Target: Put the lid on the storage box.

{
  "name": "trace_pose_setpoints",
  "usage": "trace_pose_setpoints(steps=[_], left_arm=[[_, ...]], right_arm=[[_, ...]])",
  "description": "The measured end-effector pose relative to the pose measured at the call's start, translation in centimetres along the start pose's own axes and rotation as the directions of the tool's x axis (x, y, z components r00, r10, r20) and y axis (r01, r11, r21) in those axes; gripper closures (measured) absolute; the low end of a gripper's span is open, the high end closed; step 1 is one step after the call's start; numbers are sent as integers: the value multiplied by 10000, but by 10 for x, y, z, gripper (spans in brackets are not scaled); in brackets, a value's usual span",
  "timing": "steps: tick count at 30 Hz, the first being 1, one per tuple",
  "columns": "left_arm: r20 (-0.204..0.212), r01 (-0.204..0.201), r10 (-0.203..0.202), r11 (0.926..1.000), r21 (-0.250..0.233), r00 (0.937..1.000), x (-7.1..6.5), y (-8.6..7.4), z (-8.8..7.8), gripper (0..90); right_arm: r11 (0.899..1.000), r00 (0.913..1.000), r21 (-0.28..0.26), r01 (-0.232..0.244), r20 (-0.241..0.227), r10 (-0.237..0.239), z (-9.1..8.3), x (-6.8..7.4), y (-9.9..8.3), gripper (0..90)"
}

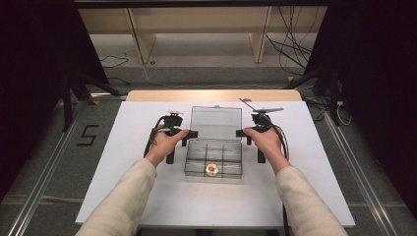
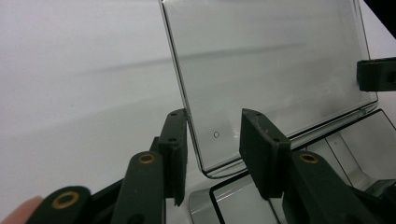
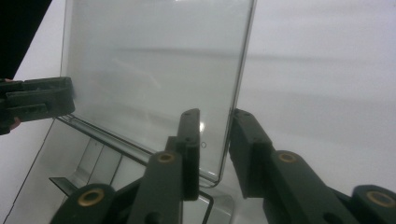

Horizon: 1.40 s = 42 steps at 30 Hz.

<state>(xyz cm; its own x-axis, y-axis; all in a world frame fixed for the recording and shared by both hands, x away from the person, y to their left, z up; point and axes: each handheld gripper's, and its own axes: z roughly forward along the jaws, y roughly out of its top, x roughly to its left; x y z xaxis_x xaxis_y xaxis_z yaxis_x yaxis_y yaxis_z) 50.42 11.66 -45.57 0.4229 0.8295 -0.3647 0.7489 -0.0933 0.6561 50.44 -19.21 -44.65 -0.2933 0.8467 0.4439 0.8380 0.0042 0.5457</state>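
A clear plastic compartment box (image 1: 213, 158) sits mid-table with its lid (image 1: 216, 123) raised behind it. A small yellow and red item (image 1: 212, 169) lies in a front compartment. My left gripper (image 1: 191, 135) reaches in from the left at the lid's lower corner. In the left gripper view its jaws (image 2: 215, 135) straddle the lid (image 2: 266, 60) edge with a gap, open. My right gripper (image 1: 242, 133) mirrors it on the other side. Its jaws (image 3: 215, 135) stand around the lid (image 3: 154, 70) corner, pads apart. Each gripper view shows the other gripper's jaw (image 2: 376, 74) (image 3: 37, 100) across the lid.
The box rests on a white sheet (image 1: 147, 196) covering a wooden table (image 1: 211, 95). Beyond the far edge are a wooden frame (image 1: 142, 39) and loose cables (image 1: 290, 44) on the floor. A "5" mark (image 1: 87, 134) lies on the floor at left.
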Motion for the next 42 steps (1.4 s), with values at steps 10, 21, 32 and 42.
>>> trace_pose_setpoints(steps=[10,21,32,42], left_arm=[[144,-452,454,9989,-111,9989,2,1,-5,675],[-87,-1226,1223,9916,-407,9925,1,0,-7,654],[-747,-1409,1307,9781,-1533,9886,2,7,-8,596],[-104,-1285,1284,9808,-1467,9917,4,8,-6,706]], right_arm=[[9983,9986,-252,522,90,-520,-7,2,-2,828],[9967,9978,-492,639,177,-631,-9,3,-6,840],[9949,9969,-641,776,209,-764,-10,3,-8,846],[9927,9952,-722,963,222,-949,-10,3,-9,850]])
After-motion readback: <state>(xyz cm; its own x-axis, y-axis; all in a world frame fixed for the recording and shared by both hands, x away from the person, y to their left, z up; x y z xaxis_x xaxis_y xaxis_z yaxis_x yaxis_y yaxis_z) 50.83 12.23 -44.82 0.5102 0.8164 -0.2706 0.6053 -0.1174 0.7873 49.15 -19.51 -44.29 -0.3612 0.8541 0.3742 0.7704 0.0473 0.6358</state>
